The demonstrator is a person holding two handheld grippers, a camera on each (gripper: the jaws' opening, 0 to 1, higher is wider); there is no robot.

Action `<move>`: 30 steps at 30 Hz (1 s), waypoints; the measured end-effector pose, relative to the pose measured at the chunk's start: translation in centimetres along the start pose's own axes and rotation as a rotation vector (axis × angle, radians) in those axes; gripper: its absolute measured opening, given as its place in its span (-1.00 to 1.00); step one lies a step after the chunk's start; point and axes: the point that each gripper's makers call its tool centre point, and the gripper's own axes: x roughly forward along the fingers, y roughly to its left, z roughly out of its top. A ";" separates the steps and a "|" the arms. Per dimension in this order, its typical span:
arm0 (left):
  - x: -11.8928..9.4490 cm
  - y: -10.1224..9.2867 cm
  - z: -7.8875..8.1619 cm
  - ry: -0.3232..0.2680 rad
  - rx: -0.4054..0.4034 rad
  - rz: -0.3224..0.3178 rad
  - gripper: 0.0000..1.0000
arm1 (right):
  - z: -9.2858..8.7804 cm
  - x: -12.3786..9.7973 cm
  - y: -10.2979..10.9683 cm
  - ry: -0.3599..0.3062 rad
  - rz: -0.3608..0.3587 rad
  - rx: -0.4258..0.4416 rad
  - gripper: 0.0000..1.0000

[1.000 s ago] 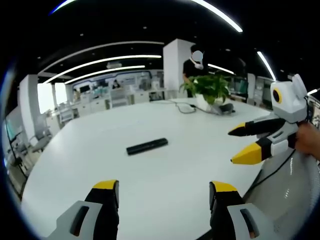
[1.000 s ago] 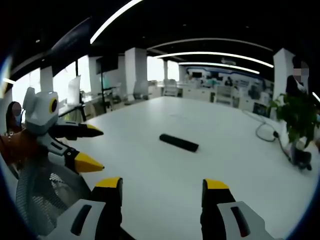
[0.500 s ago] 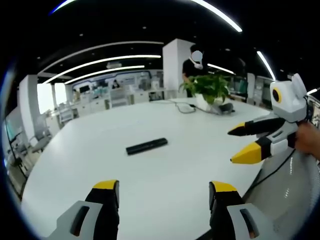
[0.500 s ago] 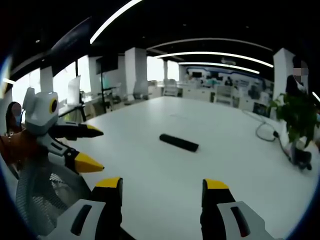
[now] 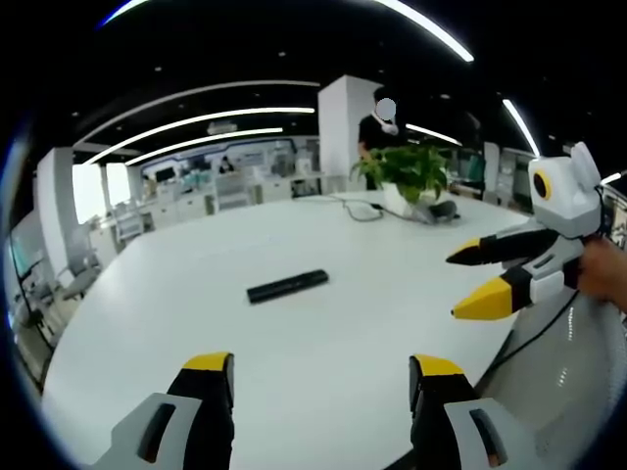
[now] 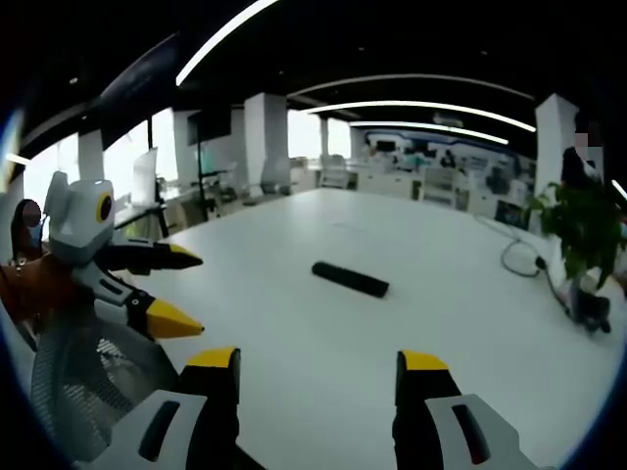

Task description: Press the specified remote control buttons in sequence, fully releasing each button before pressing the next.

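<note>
Both claws spread wide, holding nothing: left claw [image 5: 318, 377] and right claw [image 6: 318, 372] hovering at the near edge of the white surface [image 5: 147, 333]; remote [image 5: 287, 286] flat mid-surface, well apart. Risky bits probably: wide tips mashing two buttons; sliding the remote; blocking it from view.

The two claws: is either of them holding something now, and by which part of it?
Nothing is held. The left claw and right claw are both open, and the remote control lies untouched on the white table.
</note>
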 end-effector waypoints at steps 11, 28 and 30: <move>0.1 -0.1 -0.2 0.011 -0.001 -0.008 0.49 | -0.2 0.2 0.2 0.011 0.010 -0.007 0.23; 0.1 -0.3 -0.5 0.030 -0.010 -0.017 0.50 | -0.7 0.4 0.2 0.033 0.015 -0.003 0.24; 0.2 -0.2 -0.5 0.029 -0.010 -0.018 0.51 | -0.8 0.5 0.2 0.036 0.016 -0.002 0.24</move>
